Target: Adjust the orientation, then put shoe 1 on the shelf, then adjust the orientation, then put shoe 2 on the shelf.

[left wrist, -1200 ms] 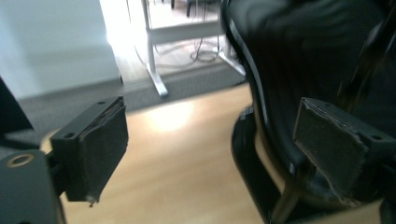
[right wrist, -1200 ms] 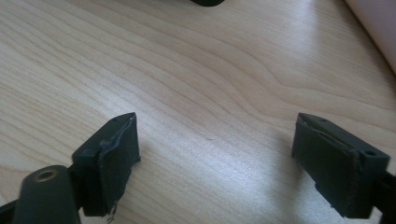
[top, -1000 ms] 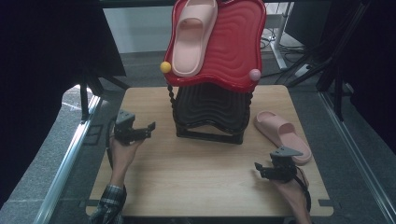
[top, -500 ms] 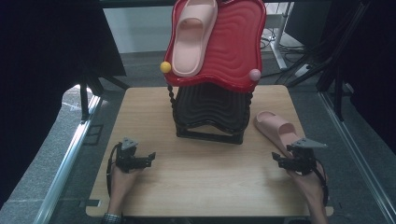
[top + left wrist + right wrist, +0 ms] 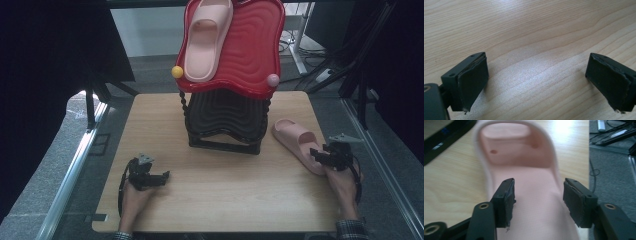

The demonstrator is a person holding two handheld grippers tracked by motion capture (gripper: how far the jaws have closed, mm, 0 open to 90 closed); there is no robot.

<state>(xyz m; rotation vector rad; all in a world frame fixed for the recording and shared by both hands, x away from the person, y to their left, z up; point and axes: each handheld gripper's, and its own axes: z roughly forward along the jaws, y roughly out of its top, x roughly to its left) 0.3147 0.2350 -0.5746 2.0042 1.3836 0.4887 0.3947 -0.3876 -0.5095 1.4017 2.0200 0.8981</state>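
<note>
Closing over the table slipper [image 5: 296,143] beside the black rack [image 5: 225,120], right gripper [image 5: 537,200] grips nothing yet.

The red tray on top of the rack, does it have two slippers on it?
No, the red tray carries just one pink slipper; the other slipper lies on the wooden table beside the rack.

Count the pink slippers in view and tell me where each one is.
2. One slipper lies on the red tray on top of the black rack. The other slipper lies on the table right of the rack, at the right gripper. The rack may hide more.
</note>
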